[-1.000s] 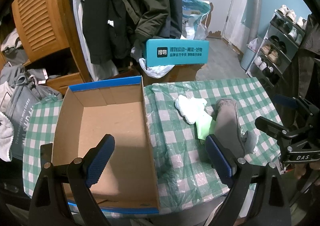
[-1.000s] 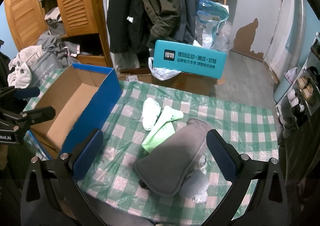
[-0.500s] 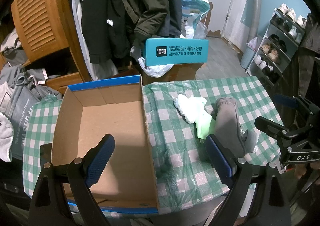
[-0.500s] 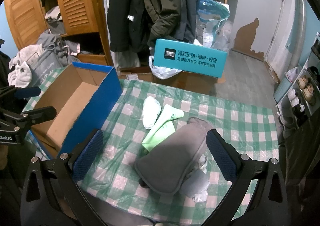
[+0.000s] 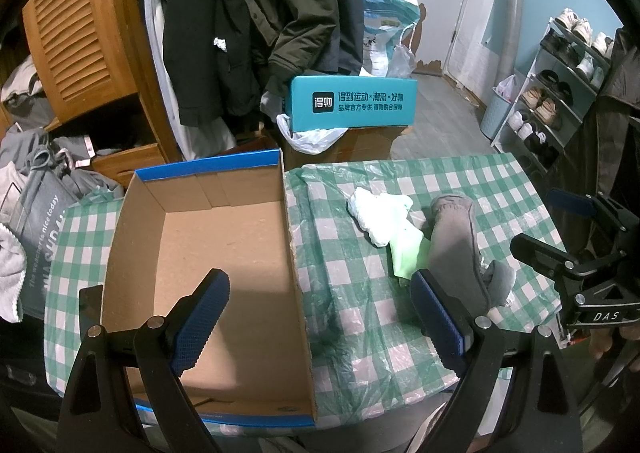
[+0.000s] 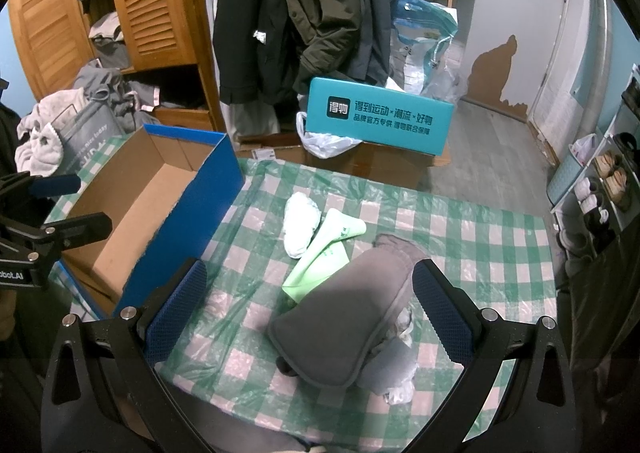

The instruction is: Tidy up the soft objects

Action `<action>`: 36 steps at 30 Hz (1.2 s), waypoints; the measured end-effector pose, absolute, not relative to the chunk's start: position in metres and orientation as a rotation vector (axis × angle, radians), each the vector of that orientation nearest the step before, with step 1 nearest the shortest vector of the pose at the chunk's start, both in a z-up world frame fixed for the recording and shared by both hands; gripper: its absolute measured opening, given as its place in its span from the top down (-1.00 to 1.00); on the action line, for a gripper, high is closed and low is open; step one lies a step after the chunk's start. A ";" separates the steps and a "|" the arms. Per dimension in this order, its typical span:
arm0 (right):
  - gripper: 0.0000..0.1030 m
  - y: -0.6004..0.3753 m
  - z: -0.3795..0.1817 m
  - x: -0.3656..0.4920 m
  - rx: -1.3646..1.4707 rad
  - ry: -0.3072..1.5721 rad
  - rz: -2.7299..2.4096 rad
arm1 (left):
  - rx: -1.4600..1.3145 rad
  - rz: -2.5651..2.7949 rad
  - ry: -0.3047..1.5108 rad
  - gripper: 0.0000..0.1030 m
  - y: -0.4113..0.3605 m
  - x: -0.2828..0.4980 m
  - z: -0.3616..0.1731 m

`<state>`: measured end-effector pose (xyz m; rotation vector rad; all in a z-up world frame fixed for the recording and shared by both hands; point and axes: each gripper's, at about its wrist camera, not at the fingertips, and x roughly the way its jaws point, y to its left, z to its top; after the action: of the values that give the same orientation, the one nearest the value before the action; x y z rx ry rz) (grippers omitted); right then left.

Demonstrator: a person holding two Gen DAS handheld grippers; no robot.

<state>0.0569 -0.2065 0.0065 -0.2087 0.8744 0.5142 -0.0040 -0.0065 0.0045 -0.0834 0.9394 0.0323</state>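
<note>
A grey soft slipper lies on the green checked table, with a white sock and a light green sock beside it. They also show in the left wrist view: slipper, white sock, green sock. An open blue cardboard box, empty, stands at the table's left. My left gripper is open above the box's right wall. My right gripper is open above the slipper, holding nothing.
A teal shoebox sits on a carton behind the table. Hanging coats and a wooden wardrobe stand behind. A shoe rack is at the right. Piled clothes lie at the left.
Almost nothing has moved. Both grippers stay open and hover in the same places; the views shift only slightly.
</note>
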 end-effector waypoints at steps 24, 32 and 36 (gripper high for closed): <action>-0.97 -0.241 -0.010 0.059 -0.204 0.912 0.460 | -0.053 0.016 1.003 -0.81 -0.029 -0.001 -0.016; -0.97 -0.269 -0.021 0.071 -0.163 0.972 0.402 | -0.039 -0.019 1.071 -0.81 -0.045 0.016 -0.028; -0.97 -0.284 -0.033 0.076 -0.140 1.015 0.391 | -0.017 -0.034 1.101 -0.81 -0.056 0.023 -0.039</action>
<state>0.0758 -0.2838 -0.0331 -0.1401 1.0151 0.3908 0.0232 -0.0561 -0.0394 -0.0166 1.1009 -0.0336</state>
